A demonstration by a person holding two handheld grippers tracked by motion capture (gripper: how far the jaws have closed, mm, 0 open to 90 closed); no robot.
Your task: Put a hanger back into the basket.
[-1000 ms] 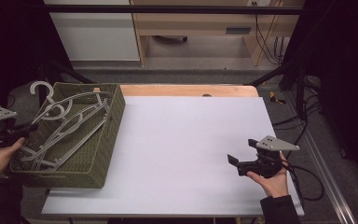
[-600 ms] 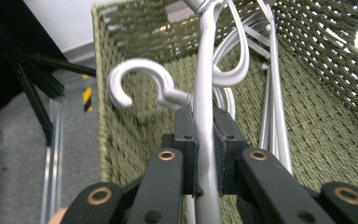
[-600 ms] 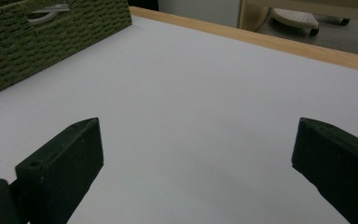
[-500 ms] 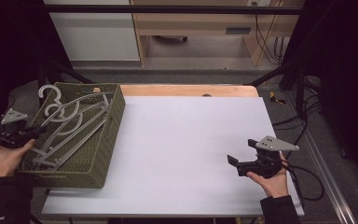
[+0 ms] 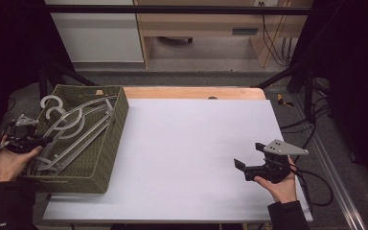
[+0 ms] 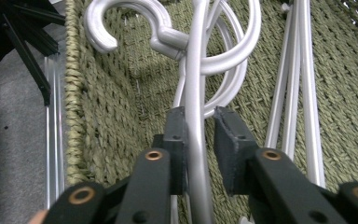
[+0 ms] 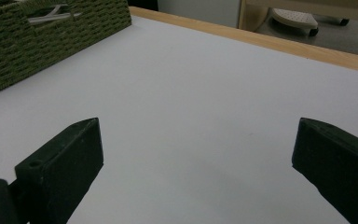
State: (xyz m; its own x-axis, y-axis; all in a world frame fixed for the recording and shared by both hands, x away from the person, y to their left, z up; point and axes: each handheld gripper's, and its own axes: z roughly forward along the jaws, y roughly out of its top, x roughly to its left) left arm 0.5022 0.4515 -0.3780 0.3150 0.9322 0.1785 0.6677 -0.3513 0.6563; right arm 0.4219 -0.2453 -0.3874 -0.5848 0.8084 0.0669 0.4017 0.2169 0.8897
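Hangers (image 5: 74, 129): several silver-grey plastic garment hangers, stacked loosely and overlapping inside a green woven basket (image 5: 110, 143) at the left of the high view. Their long bars run diagonally from lower left to upper right of the basket. Two open hooks (image 5: 52, 108) curl at the basket's upper left corner, projecting over its rim. In the left gripper view, one curved hanger bar (image 6: 196, 116) runs vertically through the centre of the frame, with hooks (image 6: 126, 23) at the top and straight bars (image 6: 298, 93) at the right.

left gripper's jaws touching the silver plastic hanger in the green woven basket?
Cannot tell. Left gripper view: left gripper straddles the silver plastic hanger; slim gap right, left side unclear.
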